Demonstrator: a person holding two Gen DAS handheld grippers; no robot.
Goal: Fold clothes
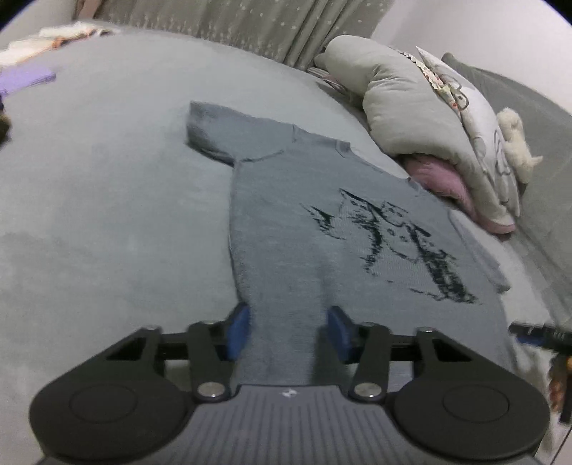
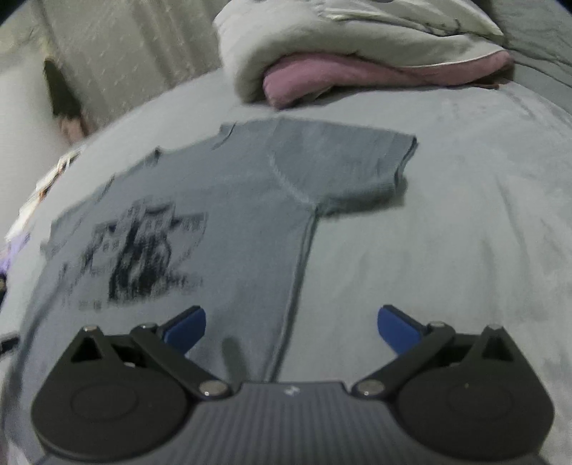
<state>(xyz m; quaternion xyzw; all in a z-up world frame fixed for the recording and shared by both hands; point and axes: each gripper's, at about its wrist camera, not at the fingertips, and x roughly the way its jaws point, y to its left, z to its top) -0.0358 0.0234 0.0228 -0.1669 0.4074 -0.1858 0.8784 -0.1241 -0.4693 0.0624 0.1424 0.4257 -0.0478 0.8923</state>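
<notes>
A grey-blue T-shirt (image 1: 286, 214) with a dark printed picture lies flat on the grey bed cover (image 1: 107, 179), sleeves spread out. My left gripper (image 1: 289, 331) is at the shirt's near left corner. A strip of the cloth fills the gap between its blue pads (image 1: 239, 329), and a crease runs up from the right pad. In the right wrist view the same T-shirt (image 2: 232, 186) is blurred. My right gripper (image 2: 291, 325) stands wide open just above the shirt's right side seam, one pad over the shirt and one over the bed cover (image 2: 447, 232), holding nothing.
Grey pillows (image 1: 411, 107) lie over a pink cloth (image 1: 450, 182) beyond the shirt, with a pale plush toy (image 1: 514, 139). A folded purple item (image 1: 25, 78) and light clothes lie at the far left. A starred curtain (image 1: 250, 21) hangs behind the bed.
</notes>
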